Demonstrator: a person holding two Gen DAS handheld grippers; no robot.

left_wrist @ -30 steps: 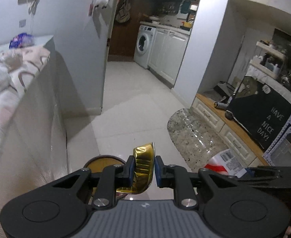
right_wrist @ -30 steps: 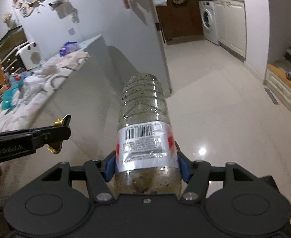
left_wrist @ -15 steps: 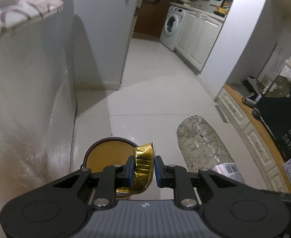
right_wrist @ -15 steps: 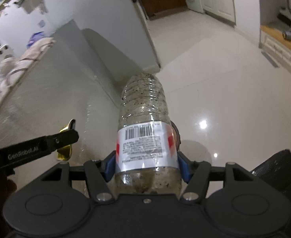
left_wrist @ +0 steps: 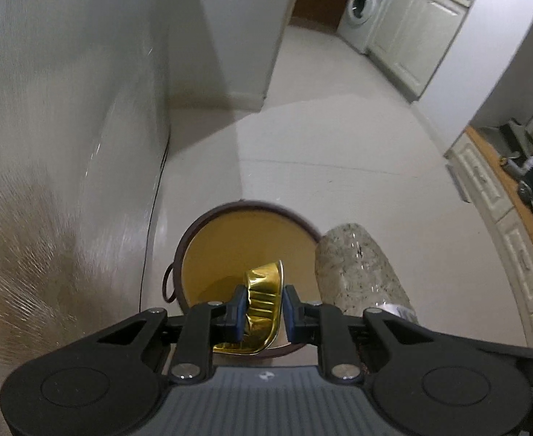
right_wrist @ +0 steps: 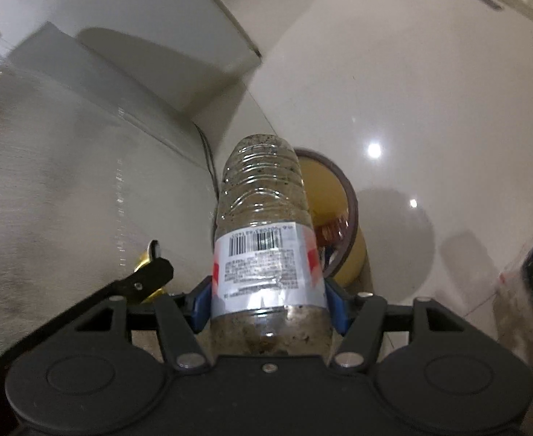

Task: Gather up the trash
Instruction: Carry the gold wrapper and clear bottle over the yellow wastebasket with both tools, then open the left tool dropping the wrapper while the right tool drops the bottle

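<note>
My left gripper (left_wrist: 264, 307) is shut on a crumpled gold foil cup (left_wrist: 262, 290) and holds it over the near rim of a round yellow bin (left_wrist: 244, 243) with a brown rim on the floor. My right gripper (right_wrist: 268, 301) is shut on a clear plastic bottle (right_wrist: 262, 218) with a white barcode label, base pointing forward. The bottle also shows in the left wrist view (left_wrist: 360, 272), just right of the bin. In the right wrist view the bin (right_wrist: 333, 196) lies behind the bottle, and the left gripper's finger (right_wrist: 146, 272) shows at lower left.
A tall pale counter side (left_wrist: 66, 145) stands close on the left, with a cable (left_wrist: 153, 218) running down beside the bin. White tiled floor (left_wrist: 339, 152) stretches ahead to a washing machine (left_wrist: 364, 18) and cabinets. A low wooden-topped drawer unit (left_wrist: 502, 200) lines the right.
Both grippers have dropped lower and tilted down towards the bin, which now looks larger and closer. The foil cup and the bottle stay held.
</note>
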